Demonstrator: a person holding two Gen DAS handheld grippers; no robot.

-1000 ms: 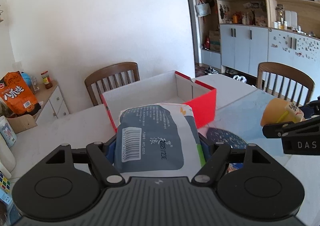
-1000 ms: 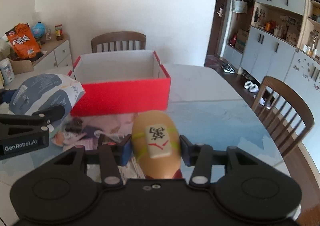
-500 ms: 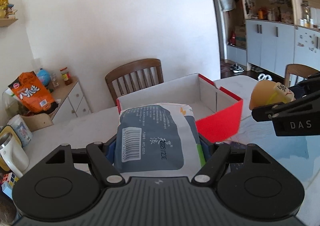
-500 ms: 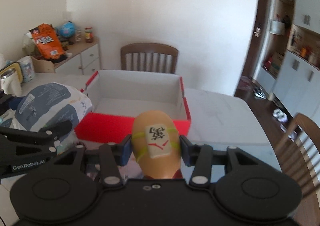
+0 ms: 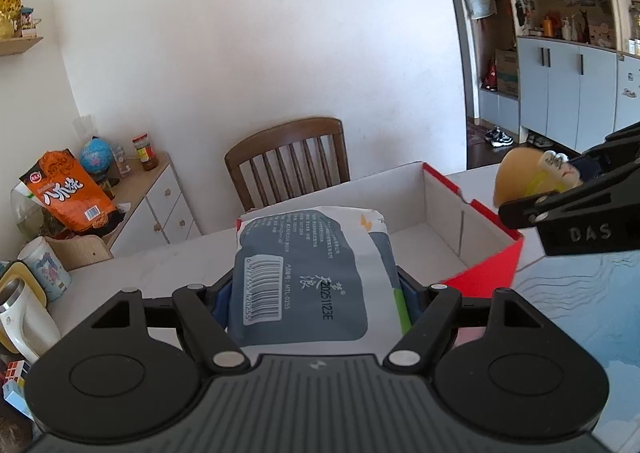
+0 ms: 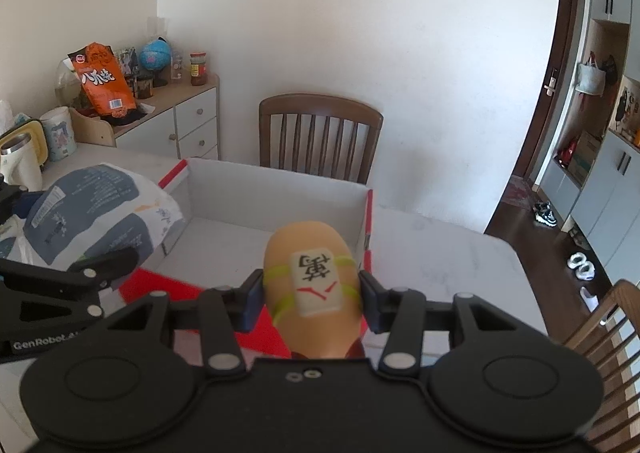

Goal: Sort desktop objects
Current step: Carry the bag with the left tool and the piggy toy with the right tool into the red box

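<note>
Left wrist view — left hand-held gripper (image 5: 314, 293) pinching pouch (image 5: 308, 273), right hand-held gripper (image 6: 312, 293) clamping toy (image 6: 312, 289).

Tan figurine (image 6: 312, 289) between tongs (image 6: 312, 293), above red box (image 6: 276, 205)

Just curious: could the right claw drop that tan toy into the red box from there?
Probably yes: the right claw holds the tan toy just above the red box, whose open top looks unobstructed.

Left gripper (image 5: 314, 293) raised, jaws clamped, right gripper (image 6: 312, 293) alongside, jaws clamped
</note>
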